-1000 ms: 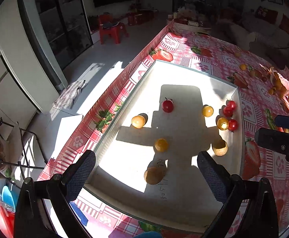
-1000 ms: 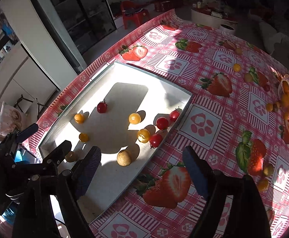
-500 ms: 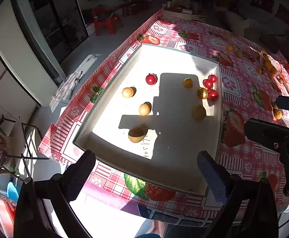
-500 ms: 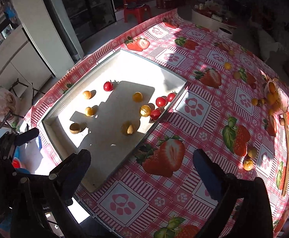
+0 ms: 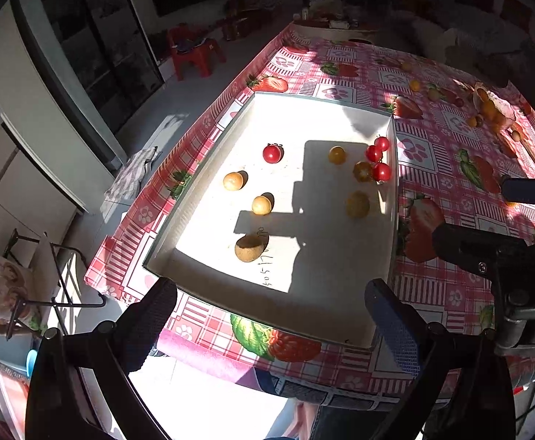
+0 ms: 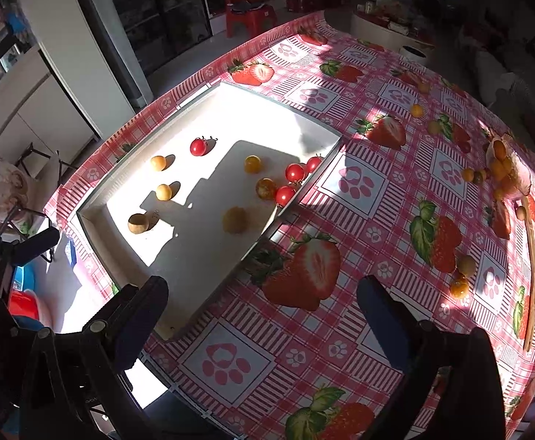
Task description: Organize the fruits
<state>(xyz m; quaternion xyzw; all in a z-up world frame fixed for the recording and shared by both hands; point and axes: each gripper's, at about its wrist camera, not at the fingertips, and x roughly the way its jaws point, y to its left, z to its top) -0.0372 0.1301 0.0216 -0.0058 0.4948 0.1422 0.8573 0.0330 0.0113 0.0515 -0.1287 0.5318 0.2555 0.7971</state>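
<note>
Both hand-held grippers have pulled back and up from the tray over the last second, so the fruit now looks smaller and farther ahead of the fingers. Largest in view is the table [image 6: 370, 190] under its pink strawberry-print cloth, which fills the area ahead of the right hand-held gripper [image 6: 263, 302]. On it, ahead and to the left of that gripper, lies the white tray [image 5: 392, 242], directly ahead of the left hand-held gripper [image 5: 271, 306]. Each gripper is spread wide with nothing between its fingers. Inside the tray sit a brown fruit [image 5: 248, 248] nearest the left gripper, yellow fruits [image 5: 261, 205] beyond it, and red cherry tomatoes [image 5: 381, 172] clustered against the tray's far right wall. More loose fruits [image 6: 460, 288] lie on the cloth ahead and to the right of the right gripper, well apart from the tray.
</note>
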